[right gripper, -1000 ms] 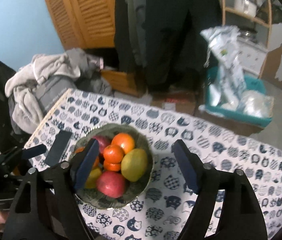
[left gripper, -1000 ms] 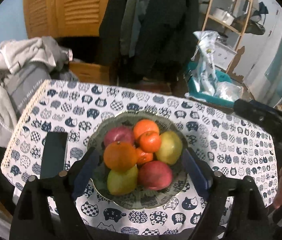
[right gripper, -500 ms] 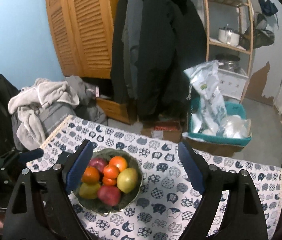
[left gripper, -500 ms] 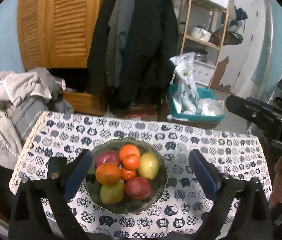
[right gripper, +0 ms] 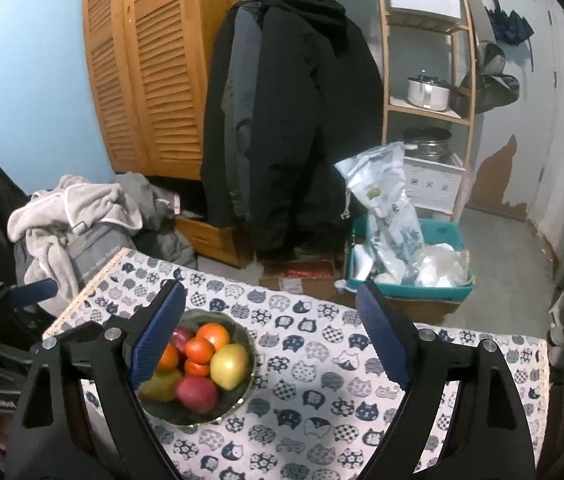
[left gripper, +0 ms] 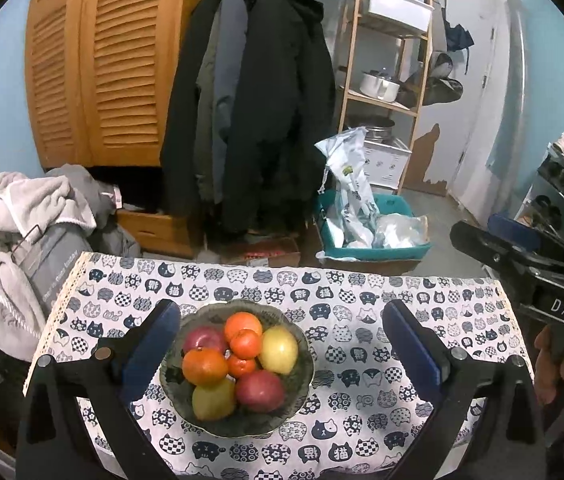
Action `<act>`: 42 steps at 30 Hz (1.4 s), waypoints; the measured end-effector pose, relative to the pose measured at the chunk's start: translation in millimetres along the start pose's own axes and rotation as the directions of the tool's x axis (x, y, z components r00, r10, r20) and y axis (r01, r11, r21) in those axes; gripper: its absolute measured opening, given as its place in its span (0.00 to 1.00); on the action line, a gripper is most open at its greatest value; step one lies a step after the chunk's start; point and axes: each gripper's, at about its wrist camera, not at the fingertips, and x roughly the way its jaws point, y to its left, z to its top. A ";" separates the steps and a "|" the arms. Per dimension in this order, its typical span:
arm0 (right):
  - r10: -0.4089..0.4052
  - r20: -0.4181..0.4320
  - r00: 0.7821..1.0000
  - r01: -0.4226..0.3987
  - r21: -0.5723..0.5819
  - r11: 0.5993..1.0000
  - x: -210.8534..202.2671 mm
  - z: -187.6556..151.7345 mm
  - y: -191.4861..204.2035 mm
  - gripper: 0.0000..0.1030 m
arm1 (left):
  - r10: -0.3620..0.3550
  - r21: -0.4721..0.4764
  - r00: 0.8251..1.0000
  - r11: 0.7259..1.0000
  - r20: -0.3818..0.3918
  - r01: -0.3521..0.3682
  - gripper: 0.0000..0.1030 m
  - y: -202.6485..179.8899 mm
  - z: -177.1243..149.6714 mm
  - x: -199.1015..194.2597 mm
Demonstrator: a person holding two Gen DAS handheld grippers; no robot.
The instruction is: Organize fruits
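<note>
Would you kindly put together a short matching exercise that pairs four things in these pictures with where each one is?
Things:
1. fruits
2. white pot
3. black coats
4. grey robe

Places:
A. on a wooden shelf at the back right
B. heaped beside the table's left end
C. in the glass bowl on the cat-print tablecloth
D. hanging from the rail behind the table

Pairs: 1-C, 2-A, 3-D, 4-B
</note>
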 end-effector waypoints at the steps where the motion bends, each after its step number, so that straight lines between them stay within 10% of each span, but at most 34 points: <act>1: -0.005 0.001 1.000 0.005 -0.001 1.000 -1.4 -1.0 -2.1 0.83 | 0.001 0.004 1.000 1.000 0.000 -0.001 0.99 -1.4 0.3 -0.7; 42: -0.023 -0.039 0.999 0.023 0.015 1.000 2.5 -16.3 -24.3 0.83 | 0.016 0.018 1.000 1.000 0.001 -0.016 0.99 -15.8 0.8 4.9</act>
